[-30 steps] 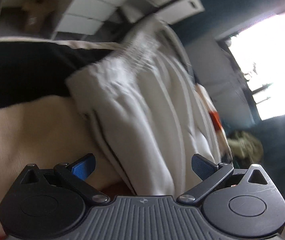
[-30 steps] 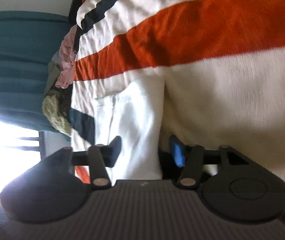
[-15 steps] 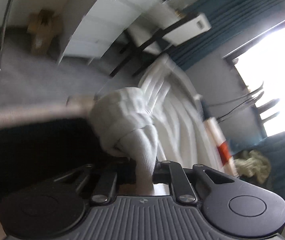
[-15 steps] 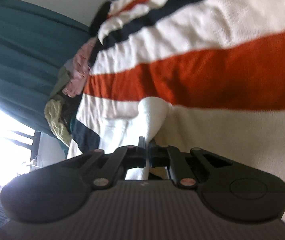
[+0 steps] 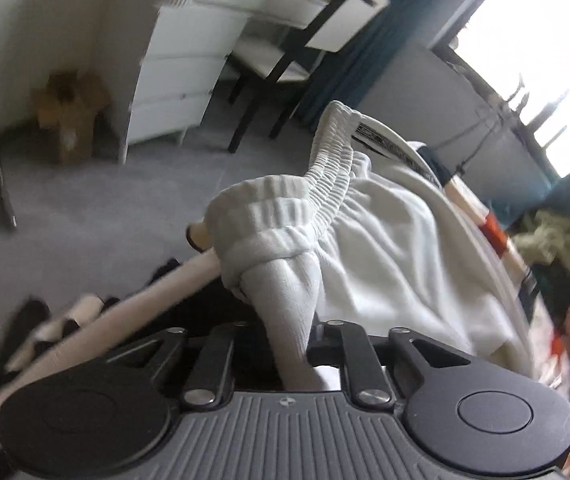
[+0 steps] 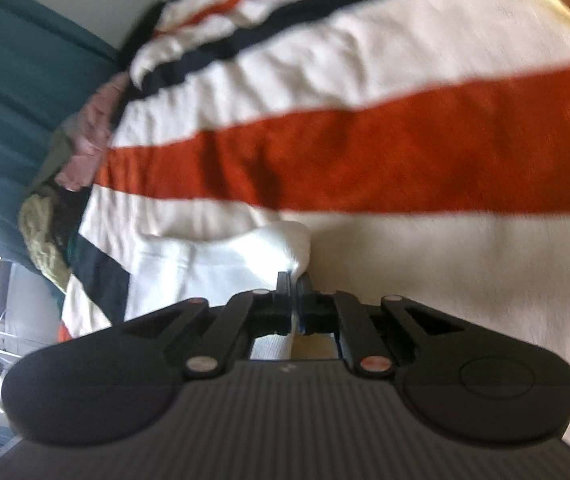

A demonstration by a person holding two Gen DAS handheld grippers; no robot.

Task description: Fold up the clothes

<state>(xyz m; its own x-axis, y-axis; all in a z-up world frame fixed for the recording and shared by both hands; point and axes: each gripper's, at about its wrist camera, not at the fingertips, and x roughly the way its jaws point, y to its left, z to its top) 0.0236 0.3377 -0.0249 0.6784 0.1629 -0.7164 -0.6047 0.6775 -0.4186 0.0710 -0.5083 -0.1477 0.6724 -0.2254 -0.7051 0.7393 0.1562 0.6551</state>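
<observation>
Now both tools are clamped on the white garment [image 5: 385, 248]: the left gripper [image 5: 289, 328] pinches a bunched fold by its elastic waistband [image 5: 329, 176], lifted over the striped blanket [image 6: 365, 160], while the right gripper [image 6: 295, 284] nips a thin corner low against that blanket.

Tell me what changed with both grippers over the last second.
Both closed: the left gripper took the white garment near its waistband and lifted it; the right gripper pinched its other end. The striped blanket stayed put.
</observation>
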